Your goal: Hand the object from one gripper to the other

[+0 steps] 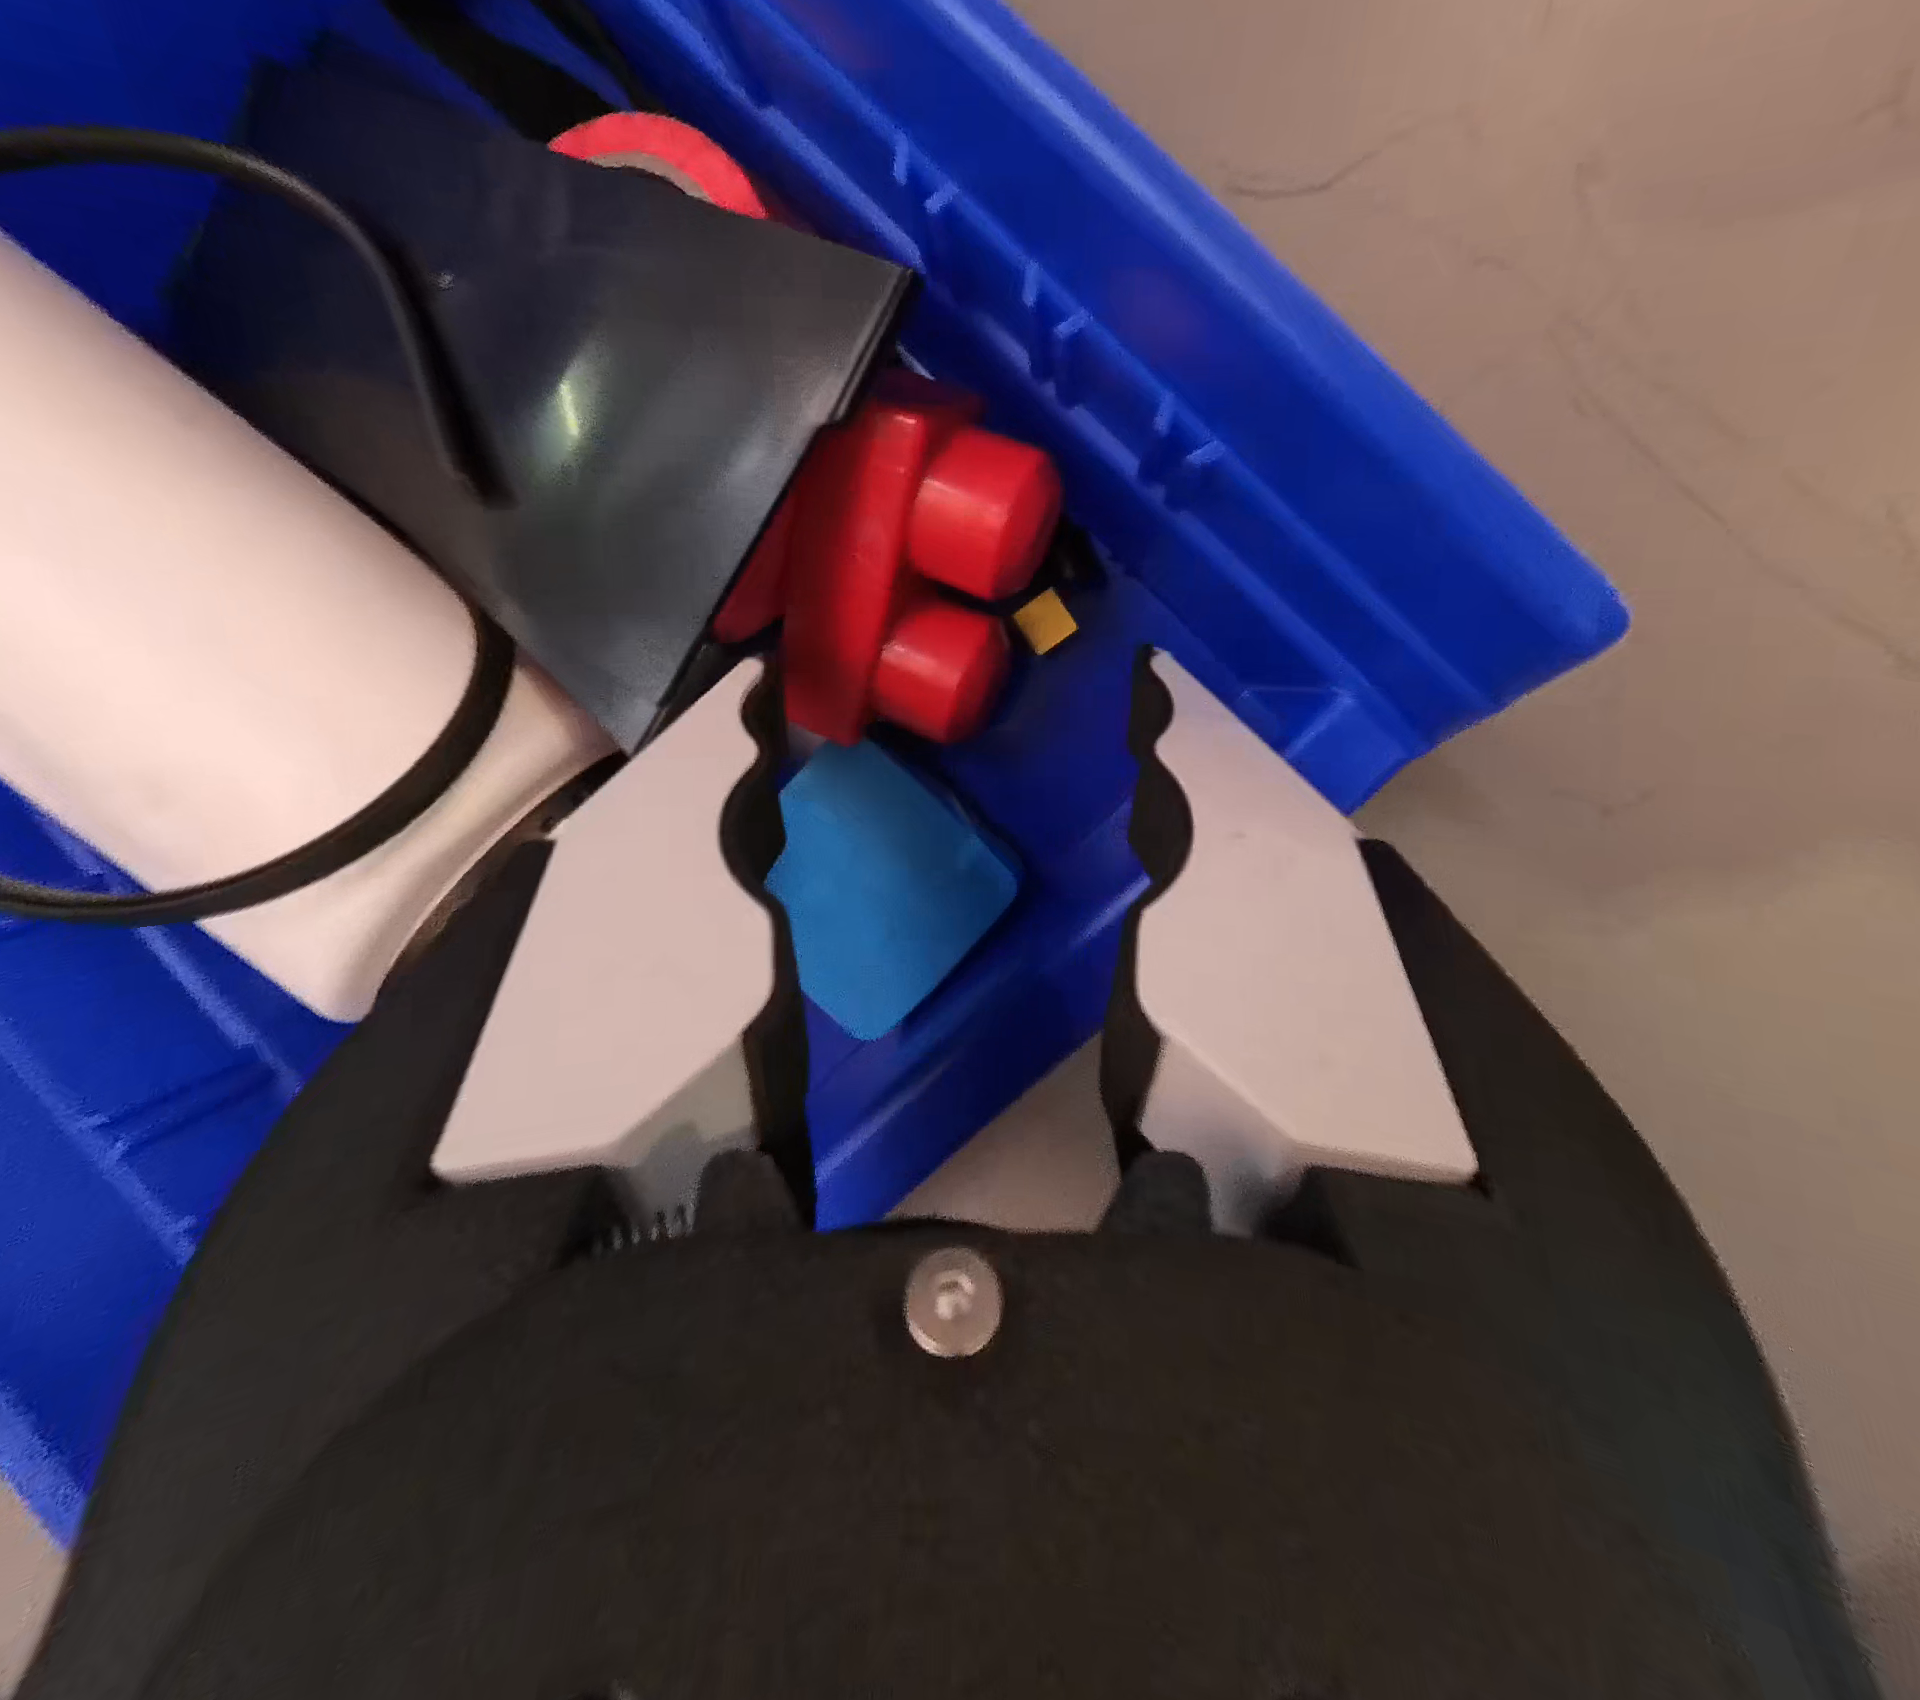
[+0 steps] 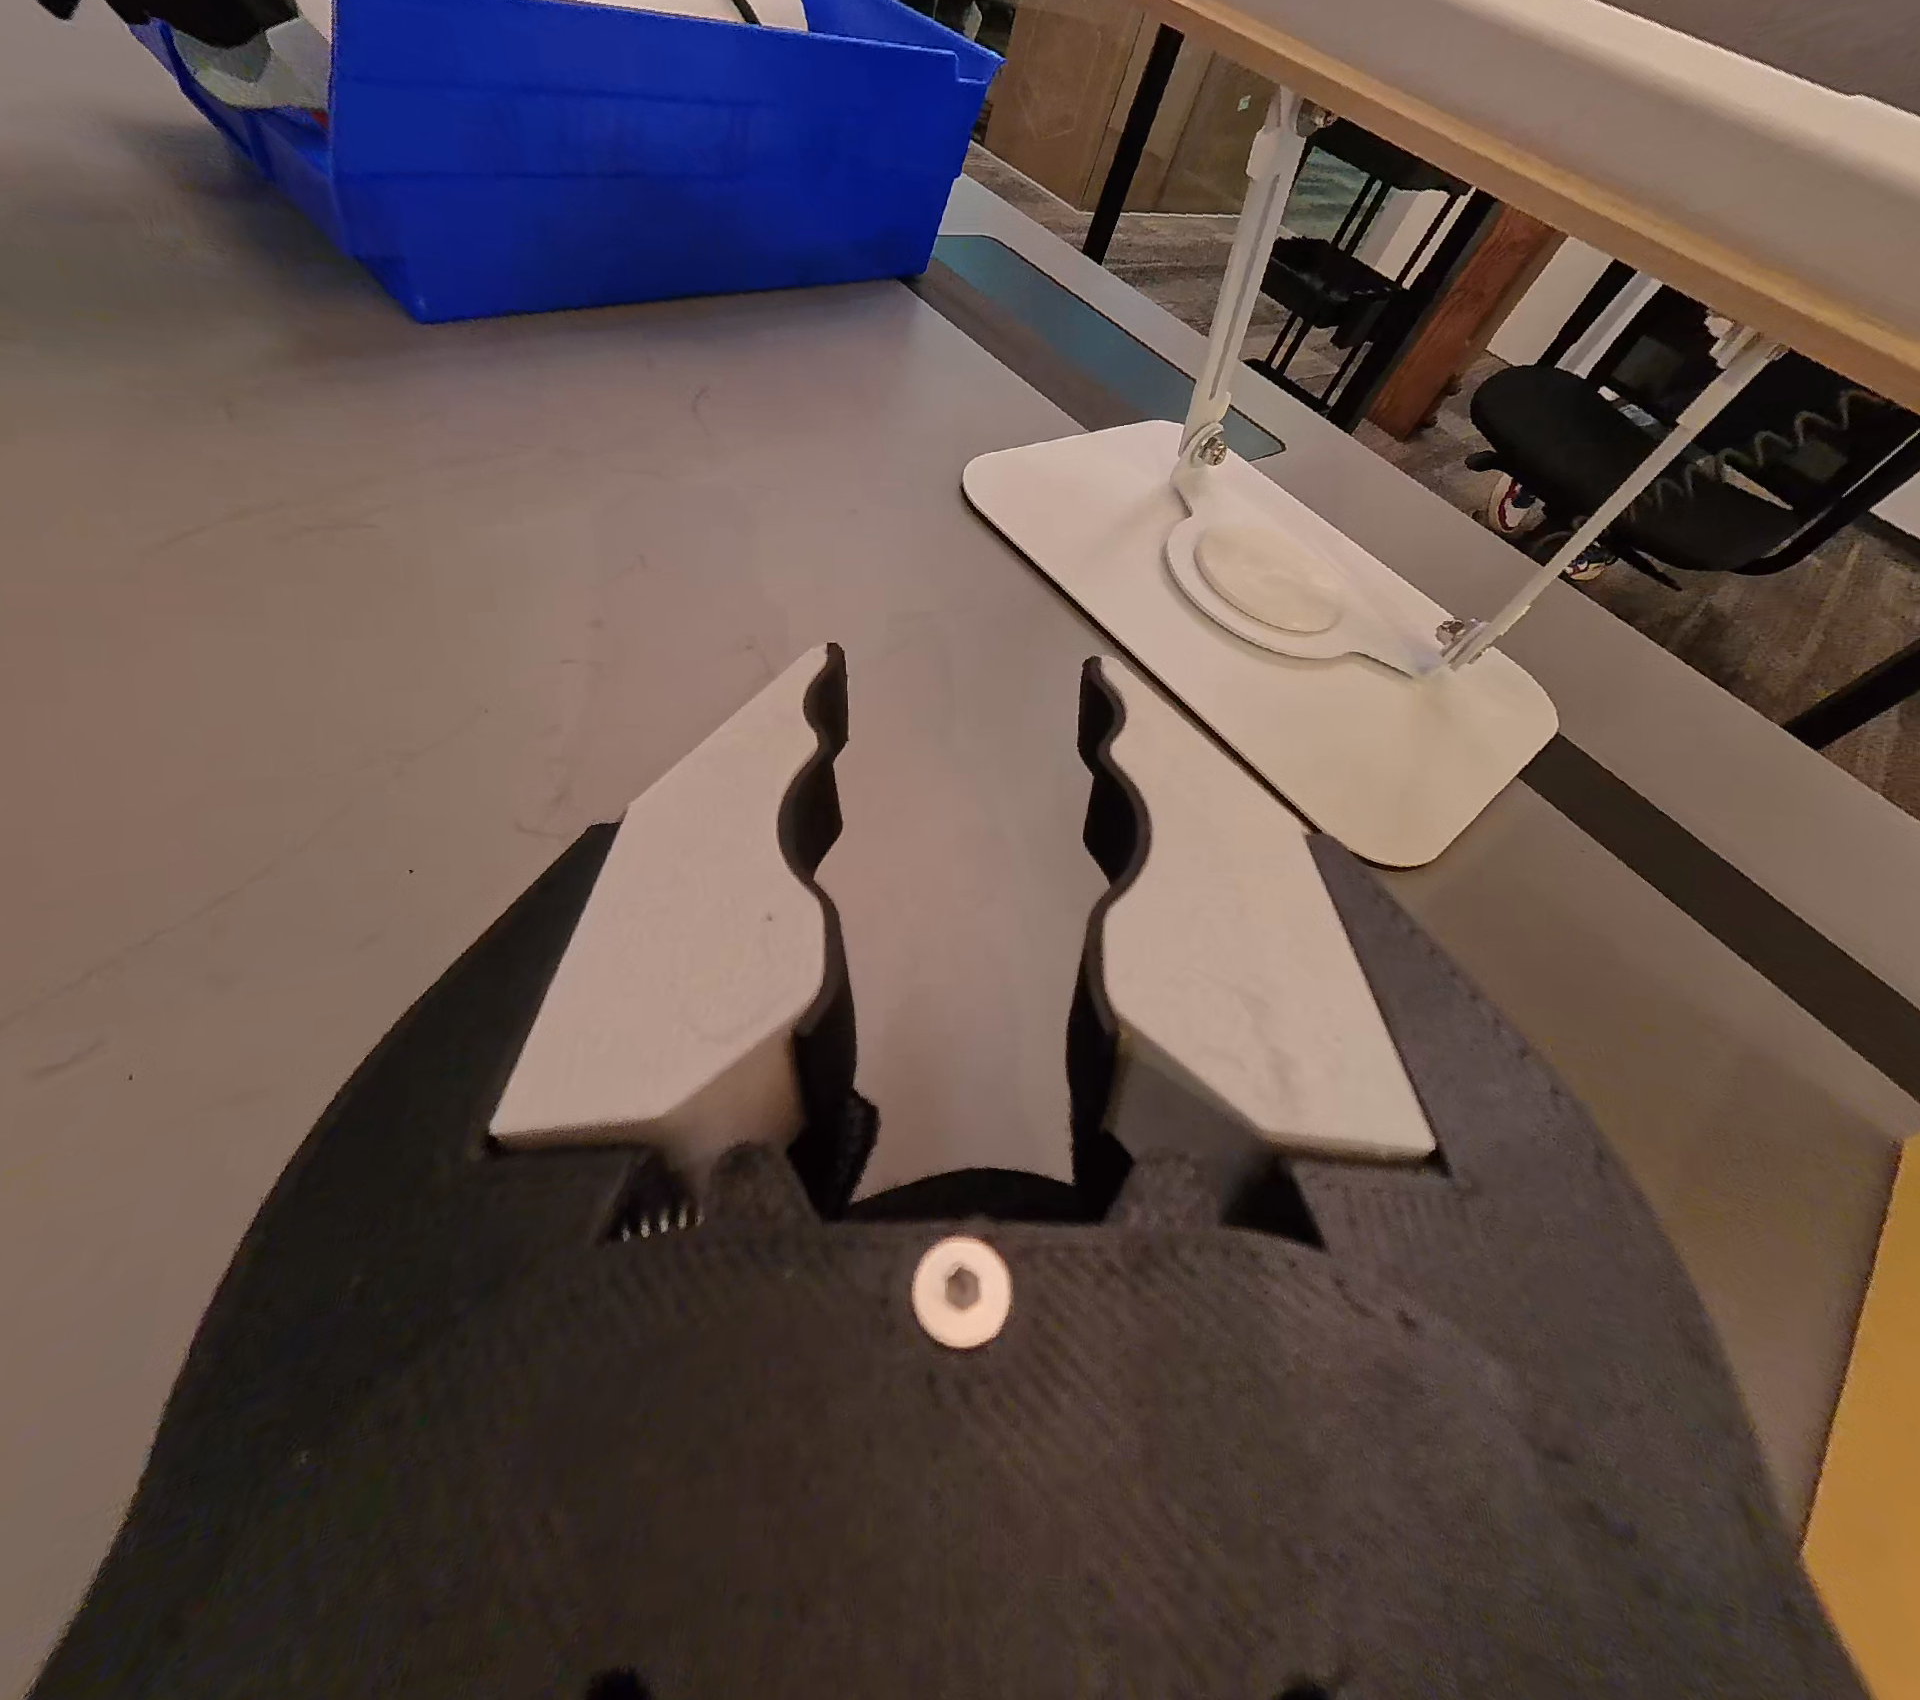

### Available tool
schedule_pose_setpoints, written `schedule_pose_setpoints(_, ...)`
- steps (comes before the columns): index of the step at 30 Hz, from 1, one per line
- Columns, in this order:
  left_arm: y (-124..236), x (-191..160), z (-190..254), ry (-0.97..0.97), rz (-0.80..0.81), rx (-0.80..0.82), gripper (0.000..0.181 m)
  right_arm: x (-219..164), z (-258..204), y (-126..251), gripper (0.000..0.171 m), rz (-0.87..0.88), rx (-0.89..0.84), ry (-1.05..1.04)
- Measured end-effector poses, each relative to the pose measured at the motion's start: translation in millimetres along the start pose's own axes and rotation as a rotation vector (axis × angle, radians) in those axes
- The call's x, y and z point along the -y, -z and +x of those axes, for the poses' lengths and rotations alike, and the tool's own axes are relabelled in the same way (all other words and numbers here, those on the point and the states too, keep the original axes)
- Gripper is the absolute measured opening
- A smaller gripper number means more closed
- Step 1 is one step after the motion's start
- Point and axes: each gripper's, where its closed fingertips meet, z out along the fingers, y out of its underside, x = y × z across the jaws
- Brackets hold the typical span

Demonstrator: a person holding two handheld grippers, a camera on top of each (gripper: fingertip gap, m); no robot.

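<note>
Red plastic, a knobbed toy piece [image 1: 904, 570], lay in the near right corner of the blue bin [image 1: 1039, 279], wedged against the bin wall, with a blue foam block [image 1: 888, 892] just nearer and a black-and-white device [image 1: 582, 393] leaning over it from the left. It looked the likeliest object for the handover, though that was a guess.

The crowding was the risk: fingers closing there could catch the foam block or the wall instead, or nudge the red piece under the device, and its rounded knobs might slip from a shallow pinch.

The left gripper [image 1: 951, 684] was spread wide above the corner, holding nothing; its left finger [image 1: 644, 912] sat just beside the red piece, contact unclear. The right gripper [image 2: 961, 674] was likewise parted and empty, over the grey table [image 2: 416, 559], well apart from the bin.
</note>
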Motion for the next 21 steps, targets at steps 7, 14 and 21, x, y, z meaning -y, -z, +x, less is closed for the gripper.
schedule_pose_setpoints(7,-3.6,-0.9,-5.5,0.023,-0.06,-0.037,0.057,-0.8,-1.8,-0.8,0.043,-0.006,0.007,0.006)
schedule_pose_setpoints(14,-5.7,4.1,-7.1,0.031,-0.036,-0.06,0.046,-1.3,-2.7,-1.3,0.043,-0.009,0.01,0.01)
schedule_pose_setpoints(21,-2.7,-1.4,-9.1,-0.027,-0.054,-0.019,0.033,-1.4,-3.2,-1.7,0.043,-0.01,0.015,0.008)
